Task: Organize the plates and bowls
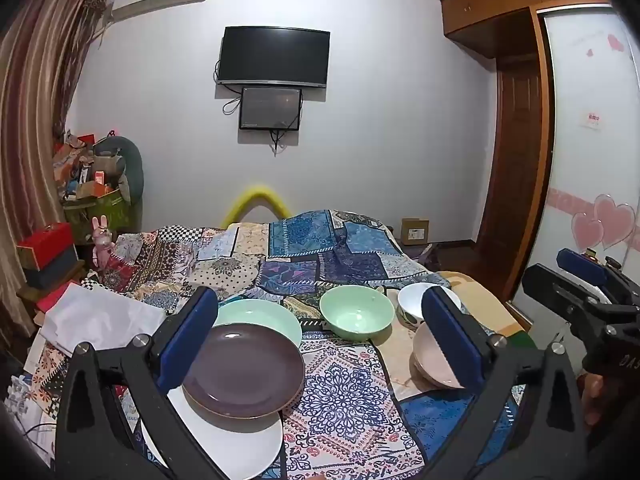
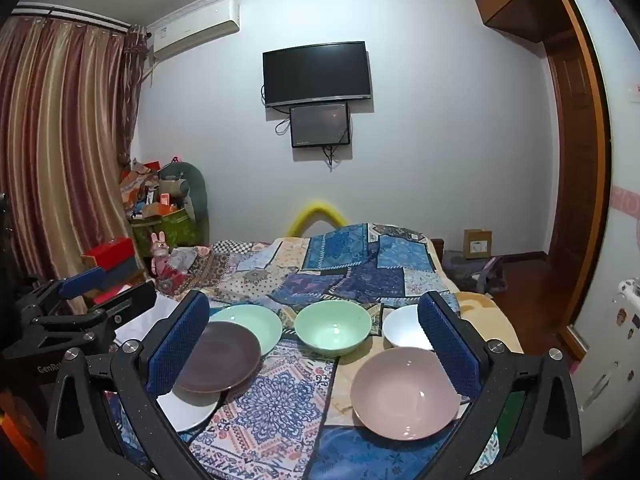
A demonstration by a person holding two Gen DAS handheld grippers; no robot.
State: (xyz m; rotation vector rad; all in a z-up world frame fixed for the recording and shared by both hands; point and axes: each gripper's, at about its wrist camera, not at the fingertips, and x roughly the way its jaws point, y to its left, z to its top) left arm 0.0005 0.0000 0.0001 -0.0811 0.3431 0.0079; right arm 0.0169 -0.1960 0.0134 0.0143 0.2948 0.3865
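The purple plate (image 1: 244,372) hides much, perhaps half, of the white plate (image 1: 240,448).

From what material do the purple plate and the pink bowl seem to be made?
The purple plate looks like glazed ceramic: a smooth, slightly glossy surface with a soft highlight and a paler rim edge. The pink bowl also looks like glazed ceramic or perhaps melamine: even colour, small bright reflections inside. The pictures cannot settle weight or hardness, so both remain a guess.

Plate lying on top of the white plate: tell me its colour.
Dark purple-brown plate, plain, no pattern; it shows best in the left wrist view.
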